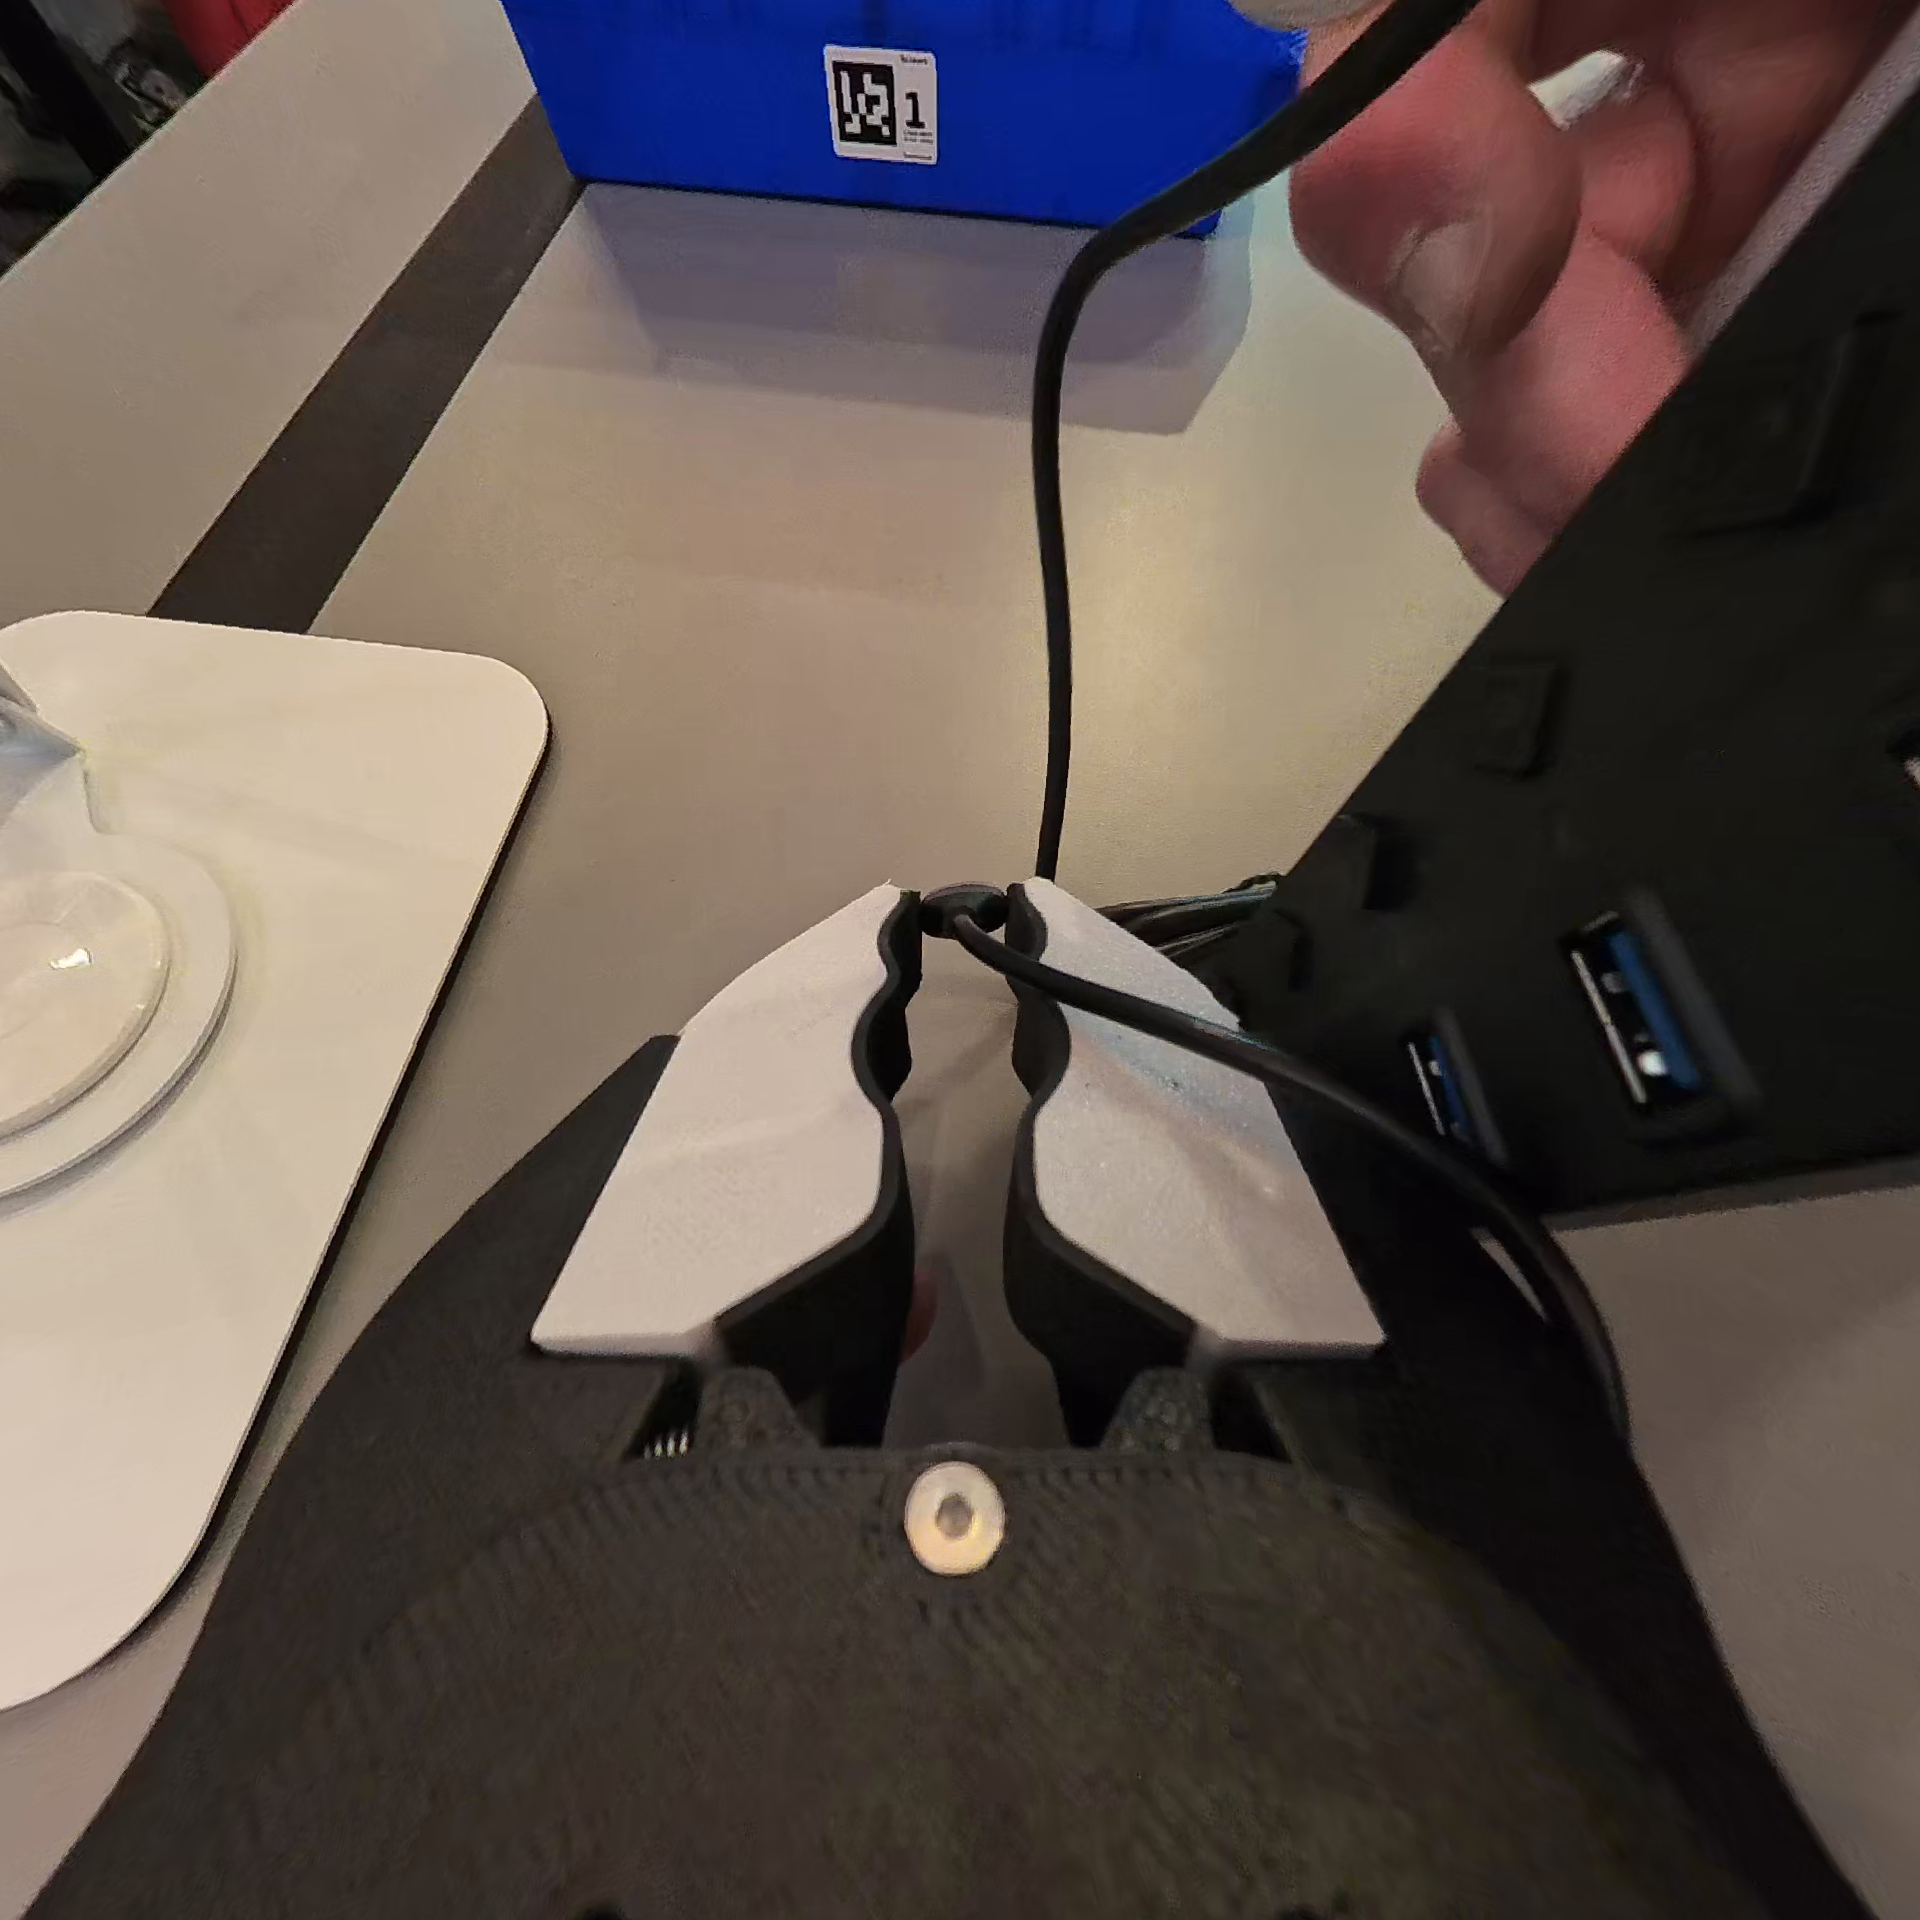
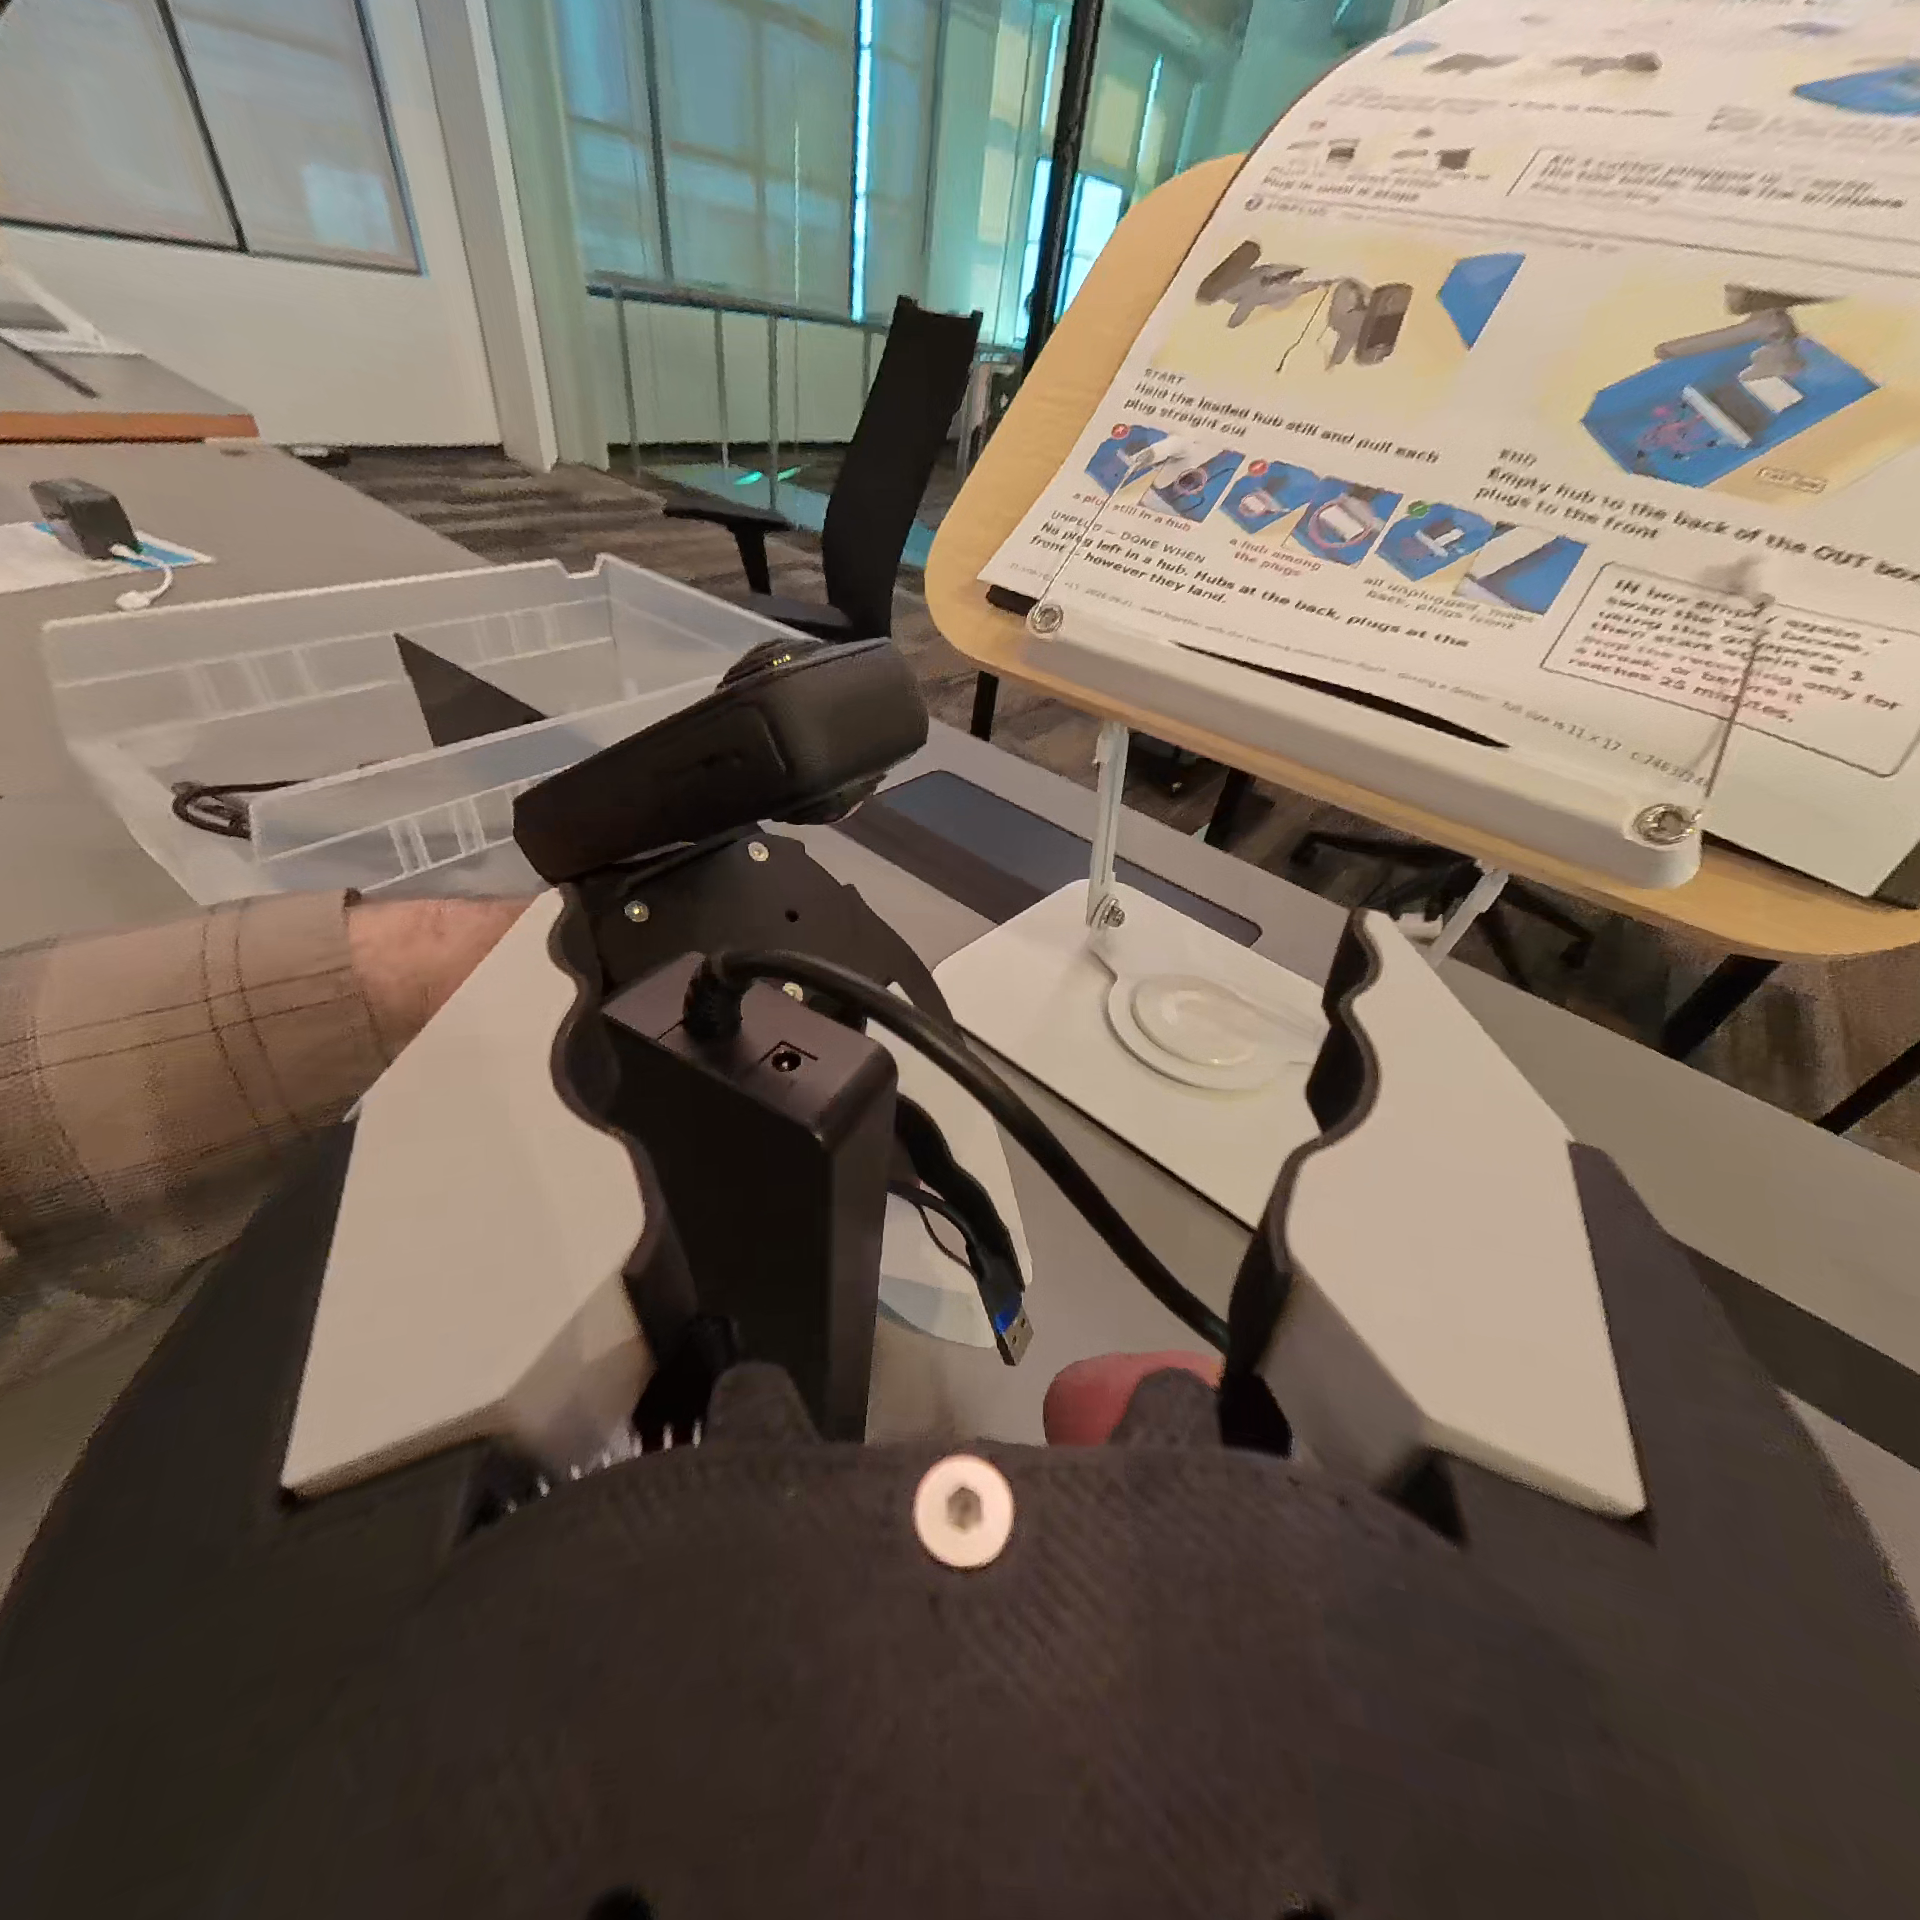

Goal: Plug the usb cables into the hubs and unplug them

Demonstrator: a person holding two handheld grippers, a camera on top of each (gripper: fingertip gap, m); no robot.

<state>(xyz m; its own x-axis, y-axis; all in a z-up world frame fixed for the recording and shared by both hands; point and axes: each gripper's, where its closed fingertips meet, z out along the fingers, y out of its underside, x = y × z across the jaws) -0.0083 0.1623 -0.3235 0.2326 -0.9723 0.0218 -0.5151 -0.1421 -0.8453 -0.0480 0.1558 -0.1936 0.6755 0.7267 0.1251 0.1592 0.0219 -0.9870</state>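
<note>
Pinching a thin black cable (image 1: 1051, 582) between its white fingertips, the left gripper (image 1: 961, 914) sits low over a grey table (image 1: 727, 582). The cable rises from the pinch toward the far side of the table, then bends right past a hand (image 1: 1558, 270); a second strand runs back from the tips to the right. Left of the gripper lies the white base plate (image 1: 312, 831) of a stand. Straight ahead stands a blue bin (image 1: 727, 104) with a square printed tag. At the right edge a black hub (image 1: 1662, 831) crosses on a slant, its long axis running from near right to far left, with two blue sockets (image 1: 1642, 1018) facing the camera.

In the right wrist view a plaid sleeve (image 2: 156, 1039) comes in from the left. The right gripper (image 2: 956, 997) is spread wide; the hub (image 2: 758, 1164) stands on end against its left finger (image 2: 488, 1122), apart from the right one, so a real grip cannot be told. The hub is a matt black box, its top end bearing a round socket and a thick cable (image 2: 997, 1091) that curves down to the right. A loose blue-tongued plug (image 2: 1013, 1340) hangs beside it. Behind are a clear plastic tray (image 2: 343, 707), an office chair (image 2: 883, 457), tall windows (image 2: 727, 156), and at right a tilted board with an instruction sheet (image 2: 1507, 416).
</note>
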